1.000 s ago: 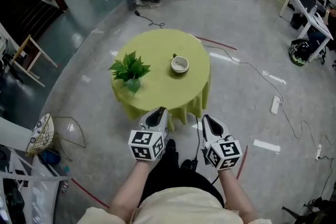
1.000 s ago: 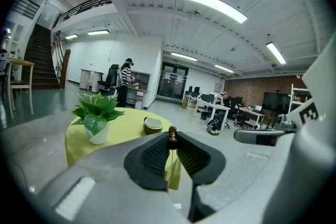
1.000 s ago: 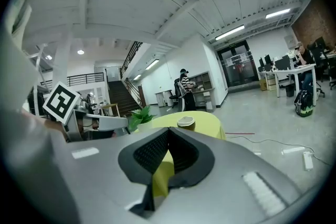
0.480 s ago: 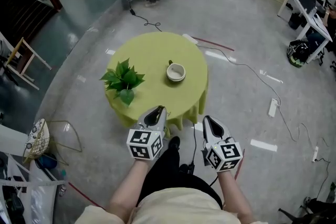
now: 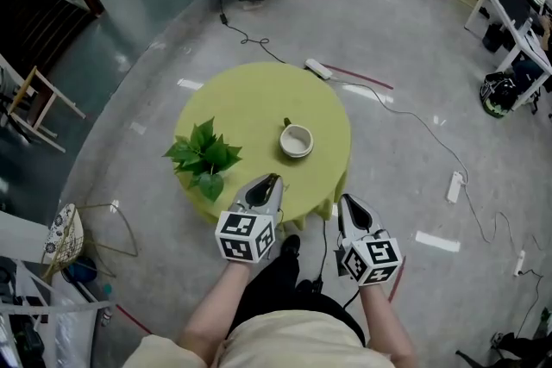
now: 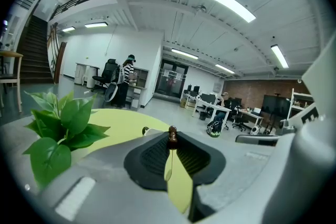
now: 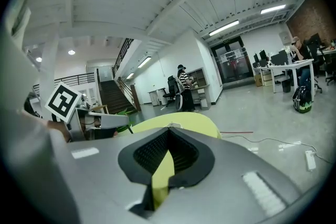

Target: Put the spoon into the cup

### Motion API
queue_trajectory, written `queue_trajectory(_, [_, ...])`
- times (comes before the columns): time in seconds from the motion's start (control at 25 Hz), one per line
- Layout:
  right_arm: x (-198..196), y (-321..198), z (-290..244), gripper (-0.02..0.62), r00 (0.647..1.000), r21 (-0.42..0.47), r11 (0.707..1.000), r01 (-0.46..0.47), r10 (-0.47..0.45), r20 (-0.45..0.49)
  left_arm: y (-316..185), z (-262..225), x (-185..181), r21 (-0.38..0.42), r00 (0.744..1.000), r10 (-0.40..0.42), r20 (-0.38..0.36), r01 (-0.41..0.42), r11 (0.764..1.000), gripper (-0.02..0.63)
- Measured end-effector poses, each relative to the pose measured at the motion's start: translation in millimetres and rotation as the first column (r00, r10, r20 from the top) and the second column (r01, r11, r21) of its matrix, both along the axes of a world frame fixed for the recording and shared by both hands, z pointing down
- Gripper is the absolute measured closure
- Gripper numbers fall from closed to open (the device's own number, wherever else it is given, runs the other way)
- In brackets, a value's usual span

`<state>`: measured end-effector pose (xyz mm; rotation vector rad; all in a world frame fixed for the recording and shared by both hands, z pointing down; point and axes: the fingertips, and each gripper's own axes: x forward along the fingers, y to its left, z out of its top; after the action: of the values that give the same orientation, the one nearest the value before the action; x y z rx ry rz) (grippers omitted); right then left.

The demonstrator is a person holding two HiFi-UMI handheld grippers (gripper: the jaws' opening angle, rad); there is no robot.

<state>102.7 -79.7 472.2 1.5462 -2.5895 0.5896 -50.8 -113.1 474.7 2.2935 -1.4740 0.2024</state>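
Head view: cup point(image 5: 296, 140) stands mid-table point(image 5: 250, 95), just ahead of left gripper point(image 5: 274, 178). Left gripper view: jaws clamp the spoon point(image 6: 171, 137); best carry it steady, over the rim. Right gripper view: right gripper point(image 7: 168, 129) closed, empty.

No readable text, brands or numbers anywhere tbh, just square markers point(image 5: 246, 235) on the left gripper point(image 5: 269, 181) and right gripper point(image 5: 344, 201)
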Motion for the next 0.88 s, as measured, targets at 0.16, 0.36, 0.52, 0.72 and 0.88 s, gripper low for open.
queue_trajectory(0.16, [-5, -18, 2, 0.595, 1.0, -0.003, 1.0, 0.001, -0.001, 0.004, -23, 3, -2, -0.006, 1.0, 0.001, -0.004, -0.001, 1.0, 0.563])
queue_trajectory(0.36, [-6, -36, 3, 0.595, 1.0, -0.014, 1.0, -0.008, 0.008, 0.002, -46, -1, 0, -0.005, 1.0, 0.024, -0.004, -0.024, 1.0, 0.563])
queue_trajectory(0.52, [-8, -49, 3, 0.595, 1.0, -0.015, 1.0, -0.017, 0.017, 0.004, -61, -8, -1, 0.008, 0.999, 0.035, -0.017, -0.035, 0.999, 0.563])
queue_trajectory(0.72, [-13, -64, -2, 0.595, 1.0, -0.004, 1.0, -0.018, 0.018, 0.0, -81, -21, -4, 0.034, 0.999, 0.039, -0.038, -0.038, 0.999, 0.563])
queue_trajectory(0.88, [-14, -73, -5, 0.595, 1.0, 0.002, 1.0, -0.021, 0.021, -0.005, -95, -26, -4, 0.043, 0.997, 0.043, -0.061, -0.041, 0.998, 0.563])
